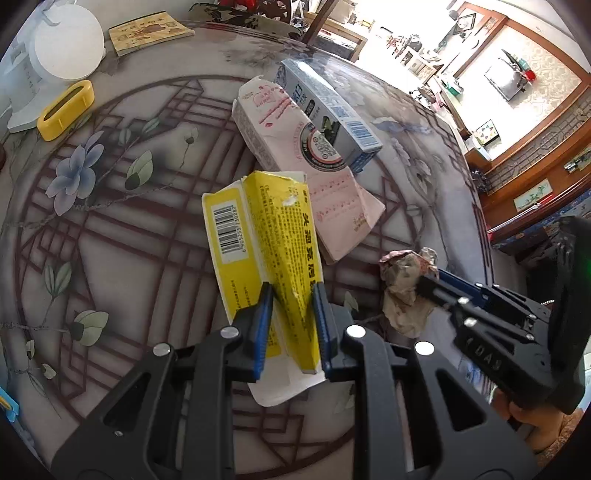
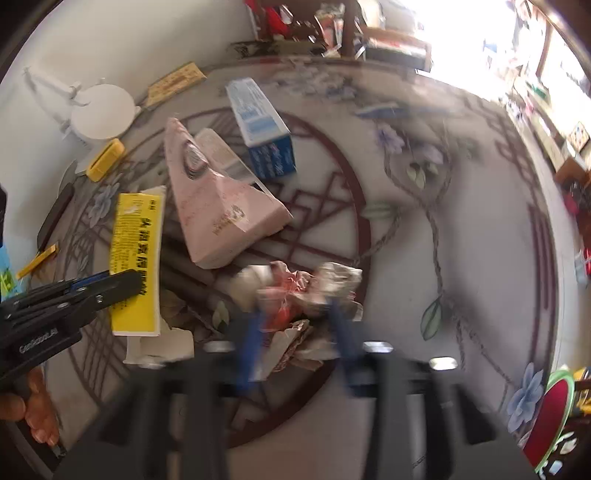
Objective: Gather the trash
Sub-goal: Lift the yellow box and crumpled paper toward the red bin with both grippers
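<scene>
A flattened yellow box [image 1: 258,229] lies on the patterned table [image 1: 110,258], and my left gripper [image 1: 293,314] is shut on its near end, blue pads pressing both sides. The right wrist view shows the same yellow box [image 2: 136,251] with the left gripper [image 2: 129,282] across it. A crumpled paper wad [image 1: 402,291] sits to the right. My right gripper [image 1: 428,280] has its tips on it. In the blurred right wrist view the wad [image 2: 295,284] fills the gap of the right gripper [image 2: 297,325]. A pink carton [image 1: 288,125] and a blue-white box [image 1: 325,107] lie further back.
At the table's far left stand a yellow holder [image 1: 66,110], a white round stand [image 1: 66,48] and a booklet [image 1: 147,31]. The table's curved edge runs along the right. A red chair [image 2: 550,417] stands beyond it. A hand [image 2: 37,417] holds the left gripper's handle.
</scene>
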`<state>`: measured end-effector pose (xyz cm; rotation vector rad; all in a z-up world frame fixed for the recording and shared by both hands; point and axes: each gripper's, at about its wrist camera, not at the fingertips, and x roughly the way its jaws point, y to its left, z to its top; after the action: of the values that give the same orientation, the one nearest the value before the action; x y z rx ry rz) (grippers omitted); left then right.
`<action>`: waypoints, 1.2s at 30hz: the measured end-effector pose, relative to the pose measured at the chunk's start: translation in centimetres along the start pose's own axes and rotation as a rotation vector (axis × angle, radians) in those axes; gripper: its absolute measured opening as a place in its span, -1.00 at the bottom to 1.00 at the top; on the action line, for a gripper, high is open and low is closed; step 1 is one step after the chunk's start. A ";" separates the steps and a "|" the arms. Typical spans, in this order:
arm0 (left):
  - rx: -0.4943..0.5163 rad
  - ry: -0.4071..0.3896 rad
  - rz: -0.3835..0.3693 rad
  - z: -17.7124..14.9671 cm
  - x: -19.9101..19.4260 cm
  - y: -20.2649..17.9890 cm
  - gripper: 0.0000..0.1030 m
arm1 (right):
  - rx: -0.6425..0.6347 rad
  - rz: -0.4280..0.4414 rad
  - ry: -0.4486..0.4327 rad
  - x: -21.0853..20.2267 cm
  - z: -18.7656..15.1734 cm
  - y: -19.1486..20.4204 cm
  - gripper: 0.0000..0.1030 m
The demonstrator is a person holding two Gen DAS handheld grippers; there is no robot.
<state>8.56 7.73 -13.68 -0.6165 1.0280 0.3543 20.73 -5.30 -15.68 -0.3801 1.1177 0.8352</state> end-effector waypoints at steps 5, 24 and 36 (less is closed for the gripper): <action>0.027 0.000 -0.039 0.1 -0.4 -1.4 -0.58 | 0.059 0.038 -0.045 -2.7 -0.8 -1.0 -0.95; 0.168 0.026 0.006 -3.0 -0.5 -5.7 0.32 | 0.211 0.043 -0.140 -11.9 -9.9 -2.2 -0.93; 0.193 0.094 0.110 -3.3 3.1 -4.3 0.14 | 0.239 0.036 -0.143 -12.4 -10.2 -2.5 -0.93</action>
<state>10.20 2.28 -16.28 -0.4069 1.1739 0.3199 13.87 -18.46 -9.08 -0.0998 1.0784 0.7383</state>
